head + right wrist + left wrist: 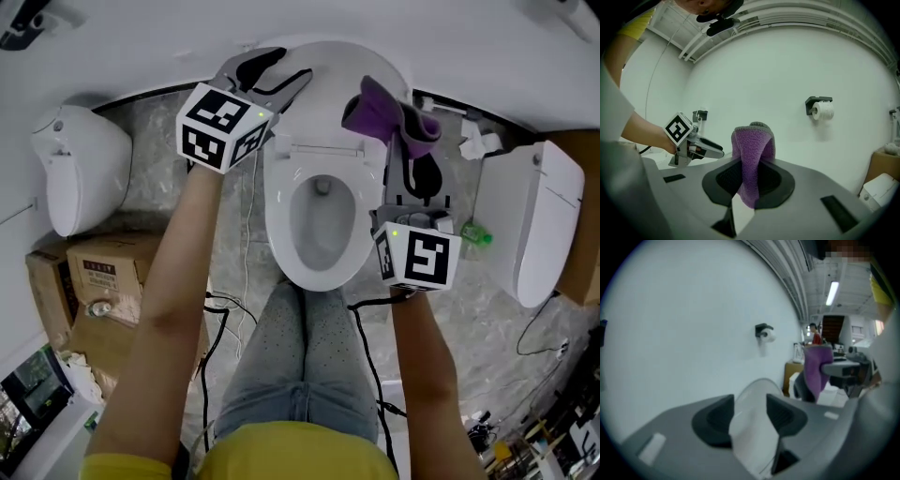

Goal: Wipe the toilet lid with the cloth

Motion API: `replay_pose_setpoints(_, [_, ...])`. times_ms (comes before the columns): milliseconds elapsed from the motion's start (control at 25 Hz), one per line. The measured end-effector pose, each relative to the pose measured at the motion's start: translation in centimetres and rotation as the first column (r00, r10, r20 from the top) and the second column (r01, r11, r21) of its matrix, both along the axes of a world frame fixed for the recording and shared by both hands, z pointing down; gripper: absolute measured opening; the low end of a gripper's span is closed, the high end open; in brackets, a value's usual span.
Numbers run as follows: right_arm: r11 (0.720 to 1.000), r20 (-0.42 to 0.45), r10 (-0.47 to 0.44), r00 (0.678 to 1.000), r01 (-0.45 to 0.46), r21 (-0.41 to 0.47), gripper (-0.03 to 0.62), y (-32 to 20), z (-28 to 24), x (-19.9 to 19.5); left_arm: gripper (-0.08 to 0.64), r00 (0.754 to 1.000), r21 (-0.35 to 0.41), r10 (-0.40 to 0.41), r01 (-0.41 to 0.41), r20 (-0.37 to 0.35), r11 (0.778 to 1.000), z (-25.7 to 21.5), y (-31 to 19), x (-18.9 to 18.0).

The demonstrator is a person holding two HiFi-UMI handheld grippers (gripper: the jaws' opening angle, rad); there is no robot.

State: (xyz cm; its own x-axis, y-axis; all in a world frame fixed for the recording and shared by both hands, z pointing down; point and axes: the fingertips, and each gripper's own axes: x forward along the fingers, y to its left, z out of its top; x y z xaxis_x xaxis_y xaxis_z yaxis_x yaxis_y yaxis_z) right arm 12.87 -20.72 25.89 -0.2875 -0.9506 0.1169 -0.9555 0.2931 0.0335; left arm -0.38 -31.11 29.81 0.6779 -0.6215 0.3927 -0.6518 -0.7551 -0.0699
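Cloth [384, 117], purple and folded, hung pinched in the closed fingers of the right gripper [410, 142] by the raised toilet lid's [323, 94] upper right. Most of the lid's face lay left of those fingers. The left gripper [284, 73] stood open, the lid's left edge between its fingers, seemingly ungripped.
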Motion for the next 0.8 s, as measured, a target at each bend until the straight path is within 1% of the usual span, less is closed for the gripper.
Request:
replay_pose_setpoints(120, [1.000,-0.008,-0.001,1.000,0.001,0.000,0.043,-0.2,-0.5,0.3,0.231,0.999,-0.014,0.040,-0.039,0.032,0.999,1.2,-1.4,0.6])
replay_pose_setpoints(200, [1.000,-0.008,-0.005,1.000,0.005,0.002,0.043,-0.4,-0.8,0.3,0.265,0.995,-0.022,0.063,-0.061,0.072,0.998,2.0,-2.1,0.9])
replay_pose_setpoints(320, [1.000,-0.002,-0.010,1.000,0.010,0.004,0.043,-0.6,-1.2,0.3,0.266,0.990,-0.034,0.075,-0.071,0.120,0.997,3.1,-3.5,1.1])
replay_pose_setpoints(440, [1.000,0.004,-0.013,1.000,0.013,0.003,0.043,-0.7,-1.3,0.3,0.265,0.990,-0.072,0.071,-0.062,0.124,0.995,4.3,-4.7,1.0])
replay_pose_setpoints(560, [1.000,0.008,-0.014,1.000,0.015,-0.002,0.043,-0.6,-1.1,0.2,0.264,0.984,-0.118,0.100,-0.083,0.147,0.990,6.1,-4.8,1.1])
replay_pose_setpoints(640, [1.000,0.007,-0.016,1.000,0.016,-0.007,0.043,-0.4,-1.0,0.0,0.255,0.978,-0.121,0.120,-0.100,0.172,0.988,6.8,-4.5,1.1])
replay_pose_setpoints(680, [1.000,0.006,-0.017,1.000,0.017,-0.007,0.043,-0.2,-1.0,-0.1,0.231,0.974,-0.114,0.126,-0.106,0.187,0.988,7.0,-4.4,1.0])
replay_pose_setpoints(720, [1.000,0.005,-0.019,1.000,0.019,-0.006,0.043,-0.1,-1.0,-0.1,0.185,0.970,-0.108,0.133,-0.113,0.202,0.988,6.9,-4.3,0.9])
replay_pose_setpoints(800, [1.000,0.006,-0.019,1.000,0.019,-0.002,0.043,0.1,-1.2,-0.3,0.157,0.962,-0.106,0.163,-0.143,0.221,0.984,6.7,-3.7,0.6])
